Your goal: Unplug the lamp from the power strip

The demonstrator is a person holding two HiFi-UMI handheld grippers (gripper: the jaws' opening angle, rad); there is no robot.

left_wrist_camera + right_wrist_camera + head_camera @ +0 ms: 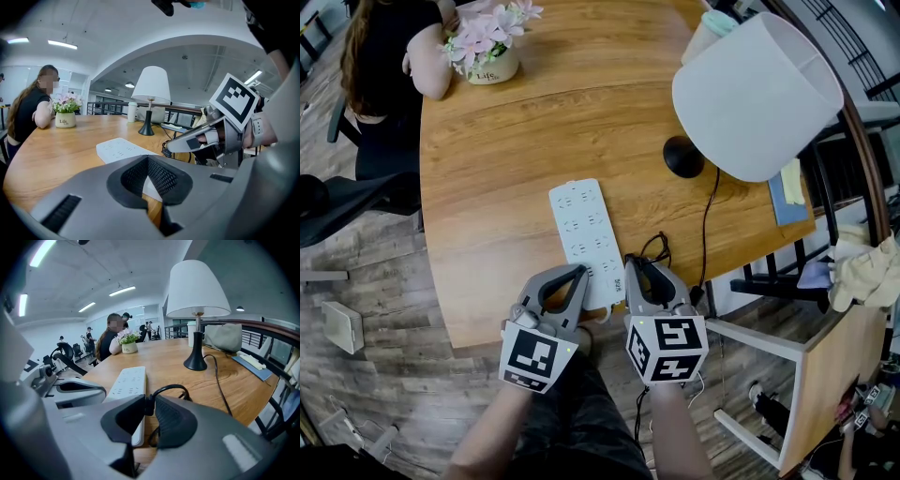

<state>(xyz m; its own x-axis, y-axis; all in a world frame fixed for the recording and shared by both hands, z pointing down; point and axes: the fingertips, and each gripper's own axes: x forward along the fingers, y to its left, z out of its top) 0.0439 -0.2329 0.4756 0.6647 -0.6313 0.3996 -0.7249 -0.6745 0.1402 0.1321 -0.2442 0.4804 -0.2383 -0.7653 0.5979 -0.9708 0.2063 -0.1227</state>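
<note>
A white power strip (579,232) lies flat on the wooden table (506,187). The lamp (757,94) with its white shade stands at the right, and its black cord (706,220) runs from the base (682,157) toward me. My right gripper (635,265) (146,404) is shut on the lamp's black plug (148,406), right beside the strip's near right corner; the prongs are hidden. The cord loops (171,389) up from the plug. My left gripper (579,272) (148,161) is shut with nothing in it, its tip over the near end of the strip (119,148).
A person in a black top (389,56) sits at the far left beside a pot of pink flowers (492,47). A blue notebook (787,192) lies near the table's right edge. A black chair (787,272) and a white-framed side table (825,366) stand at the right.
</note>
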